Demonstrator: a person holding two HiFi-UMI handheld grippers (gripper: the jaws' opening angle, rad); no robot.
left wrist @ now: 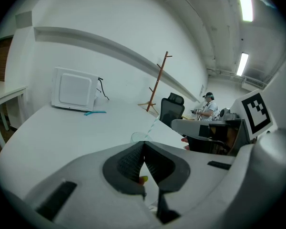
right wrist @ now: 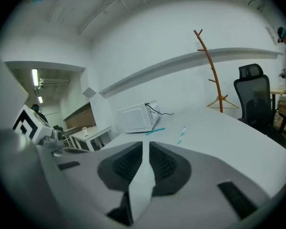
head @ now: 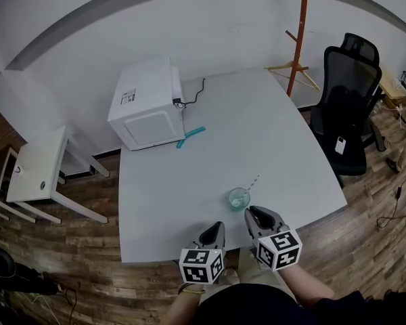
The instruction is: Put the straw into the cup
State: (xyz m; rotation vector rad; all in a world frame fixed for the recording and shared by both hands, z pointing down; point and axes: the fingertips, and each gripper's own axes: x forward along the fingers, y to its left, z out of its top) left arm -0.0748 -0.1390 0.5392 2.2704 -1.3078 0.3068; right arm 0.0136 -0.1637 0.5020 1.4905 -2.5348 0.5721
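Fingers [left wrist: 128, 163] of the left gripper [left wrist: 143, 144] meet at their tips with nothing between them. Those of the right gripper [right wrist: 146, 145] stand a sliver apart and are also empty. A striped straw [head: 253, 183] stands tilted in the clear cup [head: 239, 198], its upper end leaning up and to the right past the rim. That cup sits on the grey table [head: 271, 127] near its front edge, just beyond both grippers. By this showing the task looks done, with neither gripper touching cup or straw.
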